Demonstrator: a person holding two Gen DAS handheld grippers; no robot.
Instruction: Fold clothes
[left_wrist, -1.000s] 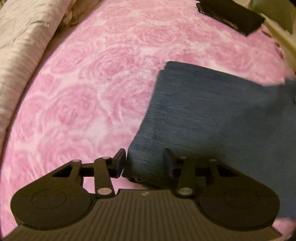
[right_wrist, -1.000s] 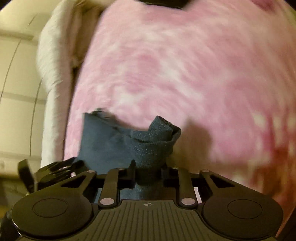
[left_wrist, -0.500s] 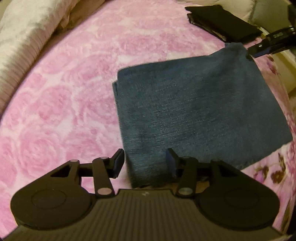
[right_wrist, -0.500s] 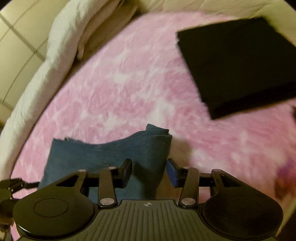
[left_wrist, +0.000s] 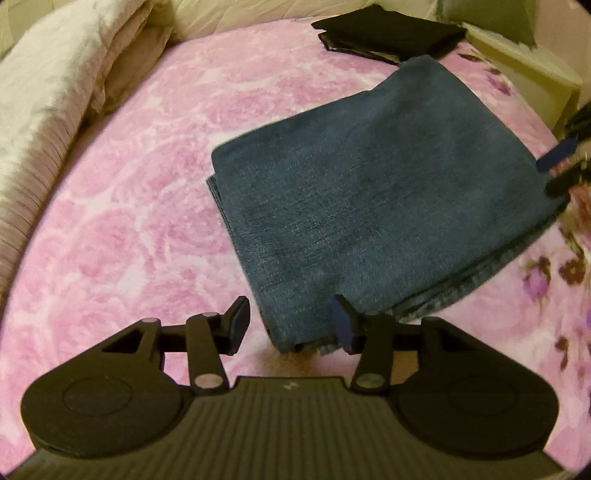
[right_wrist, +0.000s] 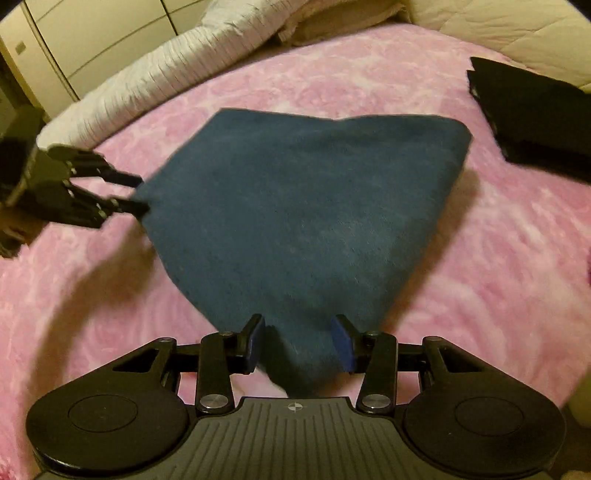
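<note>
Left gripper (left_wrist: 290, 325): jaws stand wide apart and clamp nothing. The near corner of the blue denim garment (left_wrist: 369, 206) lies between them, close to the right-hand finger and clear of the left-hand one.

Right gripper (right_wrist: 298, 341): jaws also stand well apart. The opposite near corner of the denim garment lies in the gap, touching neither pad as far as the view shows. The image is blurred, so contact cannot be excluded.

Garment position: ahead of both grippers, lying on the pink rose-patterned blanket (left_wrist: 129, 206) as a compact, layered, roughly square stack. Layer edges show along the side nearest the right gripper.

Beyond the garment: a folded black garment (left_wrist: 388, 37) lies further out, apart from the denim. A pale quilt (left_wrist: 55, 92) runs along the blanket's far-left edge.

Stage assessment: the denim already lies folded. The scene fits either a corner just let go or a corner about to be taken for another fold.

Procedure notes, as judgement:
- Keep both jaws fully clear of the cloth when moving, to avoid dragging a layer.
- Move both grippers evenly; uneven motion would skew the stack.
- Denim is stiff and heavy; it should hold its crease.
</note>
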